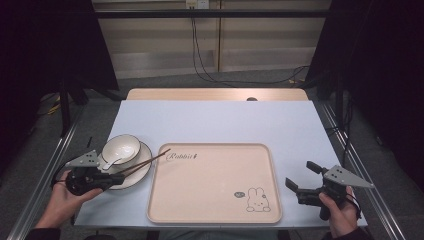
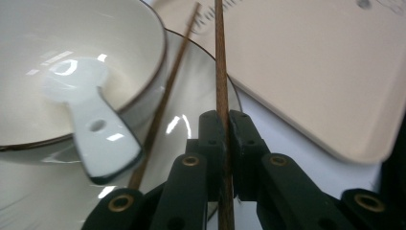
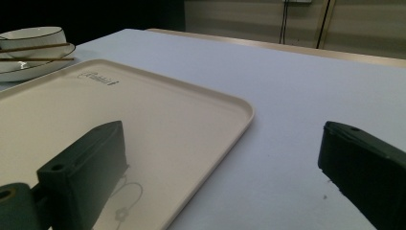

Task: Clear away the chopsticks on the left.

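Note:
A pair of brown chopsticks rests across a cream plate and reaches onto the corner of a beige tray. On the plate stands a dark-rimmed bowl with a white spoon in it. My left gripper is at the plate's near edge. In the left gripper view my left gripper is shut on one chopstick. The other chopstick lies beside the bowl, near the spoon. My right gripper stands open, right of the tray, with nothing between its fingers.
The tray has a rabbit drawing and lies on the pale blue table. In the right gripper view my right gripper faces the tray's corner, with the bowl and plate far left. A wooden strip runs along the table's far edge.

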The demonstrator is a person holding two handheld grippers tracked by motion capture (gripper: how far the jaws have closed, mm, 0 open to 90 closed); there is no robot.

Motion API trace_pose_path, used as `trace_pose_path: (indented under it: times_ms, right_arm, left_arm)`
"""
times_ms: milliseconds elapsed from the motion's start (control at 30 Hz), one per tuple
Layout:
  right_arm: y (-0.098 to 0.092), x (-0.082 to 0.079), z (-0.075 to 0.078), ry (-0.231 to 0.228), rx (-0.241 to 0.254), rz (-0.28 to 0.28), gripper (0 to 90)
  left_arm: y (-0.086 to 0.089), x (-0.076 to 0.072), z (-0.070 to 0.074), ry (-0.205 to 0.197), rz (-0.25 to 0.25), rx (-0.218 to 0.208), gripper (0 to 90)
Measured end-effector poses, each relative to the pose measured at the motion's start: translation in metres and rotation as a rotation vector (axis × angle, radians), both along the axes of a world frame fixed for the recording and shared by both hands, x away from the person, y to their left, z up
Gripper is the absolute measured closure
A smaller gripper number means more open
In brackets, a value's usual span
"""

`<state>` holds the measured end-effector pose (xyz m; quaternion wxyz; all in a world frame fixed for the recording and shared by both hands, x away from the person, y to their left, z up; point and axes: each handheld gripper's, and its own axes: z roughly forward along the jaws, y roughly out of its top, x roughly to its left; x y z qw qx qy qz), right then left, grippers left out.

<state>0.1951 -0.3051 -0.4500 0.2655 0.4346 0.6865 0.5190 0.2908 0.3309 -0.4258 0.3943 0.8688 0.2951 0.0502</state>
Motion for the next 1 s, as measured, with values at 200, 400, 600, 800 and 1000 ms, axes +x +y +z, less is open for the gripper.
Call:
trace_pose_path:
  times_ms: [200, 400, 600, 800, 1000]
  right_arm:
    - [0.000, 0.000, 0.000, 0.001, -0.003, 0.003, 2.3]
    - [0.000, 0.000, 0.000, -0.001, 0.000, 0.004, 2.3]
    - [0.000, 0.000, 0.000, 0.000, 0.003, 0.002, 2.3]
    - [0.000, 0.000, 0.000, -0.003, -0.004, 0.010, 2.3]
    - [0.001, 0.000, 0.000, 0.001, 0.000, 0.009, 2.2]
  left_arm:
    - [-0.007, -0.008, 0.010, -0.008, 0.094, -0.042, 84.8]
    - [-0.024, -0.014, 0.013, 0.015, 0.091, -0.061, 84.8]
    - [-0.049, -0.021, 0.010, 0.042, 0.093, -0.065, 84.7]
    - [-0.063, -0.025, 0.010, 0.039, 0.125, -0.084, 84.6]
    - [-0.077, -0.023, 0.013, 0.042, 0.198, -0.098, 84.5]
